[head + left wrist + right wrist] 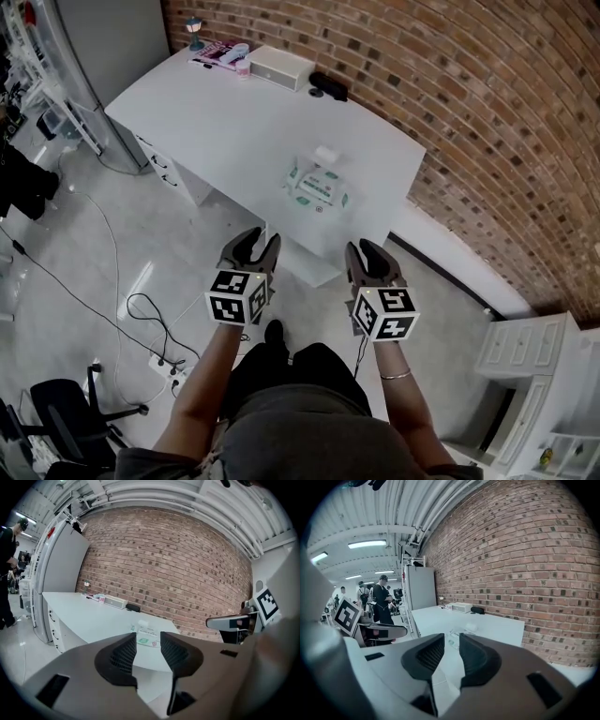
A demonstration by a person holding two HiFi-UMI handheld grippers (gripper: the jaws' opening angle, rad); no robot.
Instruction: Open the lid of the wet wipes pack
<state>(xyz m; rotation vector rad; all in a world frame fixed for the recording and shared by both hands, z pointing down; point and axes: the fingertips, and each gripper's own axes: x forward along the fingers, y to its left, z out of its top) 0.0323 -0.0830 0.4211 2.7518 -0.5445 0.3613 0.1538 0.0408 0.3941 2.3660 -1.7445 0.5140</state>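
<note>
The wet wipes pack, white with green print, lies flat near the front right corner of the white table. Both grippers hang over the floor, short of the table's near edge and apart from the pack. My left gripper stands open with nothing between its jaws, and so does my right gripper. In the left gripper view the pack shows far off through the gap of the left gripper. In the right gripper view the pack is small and distant beyond the right gripper.
A small white object sits just beyond the pack. At the table's far end are a white box, a black case and a pink magazine. Cables and a chair are on the floor at left. People stand far left.
</note>
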